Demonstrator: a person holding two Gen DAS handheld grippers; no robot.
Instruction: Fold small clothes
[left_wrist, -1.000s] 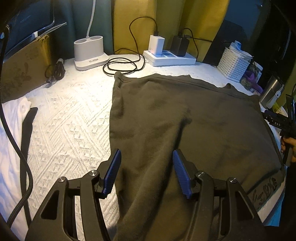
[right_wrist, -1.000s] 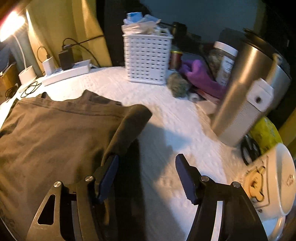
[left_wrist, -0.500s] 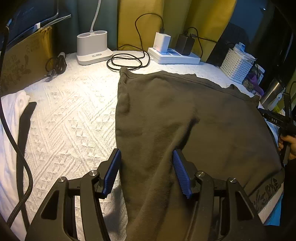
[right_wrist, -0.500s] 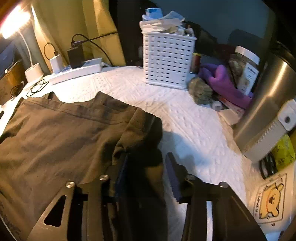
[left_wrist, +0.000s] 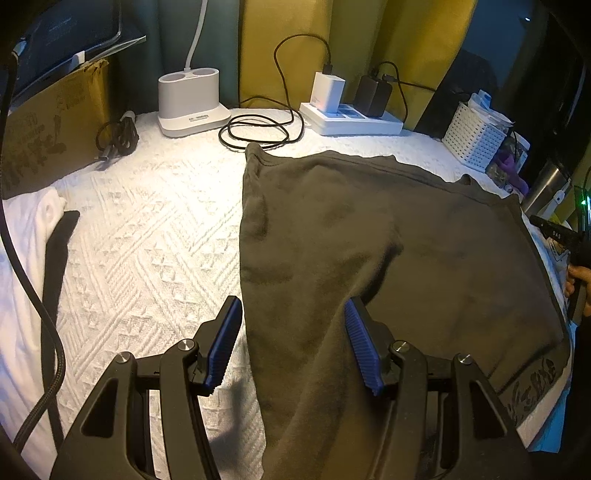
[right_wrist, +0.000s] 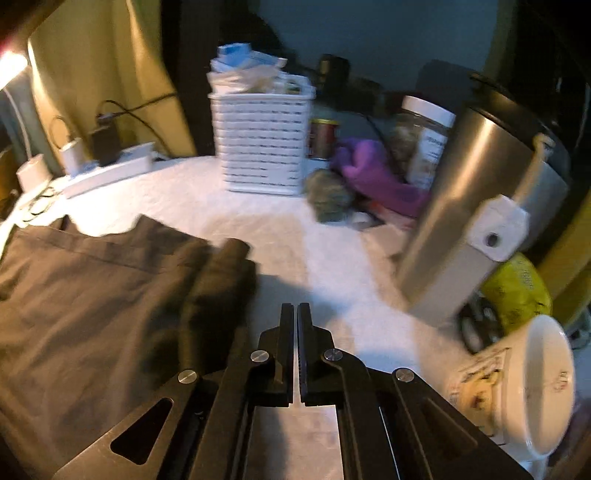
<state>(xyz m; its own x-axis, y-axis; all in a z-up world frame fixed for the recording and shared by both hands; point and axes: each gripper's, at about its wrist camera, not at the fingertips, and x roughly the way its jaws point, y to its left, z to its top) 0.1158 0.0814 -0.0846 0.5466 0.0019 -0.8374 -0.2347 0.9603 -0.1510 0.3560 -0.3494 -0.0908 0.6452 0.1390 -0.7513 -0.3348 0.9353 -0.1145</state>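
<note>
A dark olive garment (left_wrist: 369, 240) lies spread on the white textured cover (left_wrist: 147, 240). My left gripper (left_wrist: 293, 343) is open, its blue pads on either side of the garment's near left edge, which rises between them. In the right wrist view the garment (right_wrist: 92, 295) lies at the left with a rolled corner (right_wrist: 221, 273). My right gripper (right_wrist: 296, 317) is shut, with nothing visible between its jaws; it sits just right of that corner. It also shows at the far right of the left wrist view (left_wrist: 565, 236).
At the back stand a white lamp base (left_wrist: 190, 103), coiled cable (left_wrist: 258, 131) and power strip (left_wrist: 351, 122). A white basket (right_wrist: 262, 140), steel tumbler (right_wrist: 476, 221), purple cloth (right_wrist: 373, 177) and white bowl (right_wrist: 543, 384) crowd the right. Cardboard box (left_wrist: 48, 129) and white cloth (left_wrist: 22, 229) at left.
My right gripper has closed from wide open to shut and has shifted right off the garment's rolled corner. My left gripper stayed open and pulled back slightly along the garment edge.
</note>
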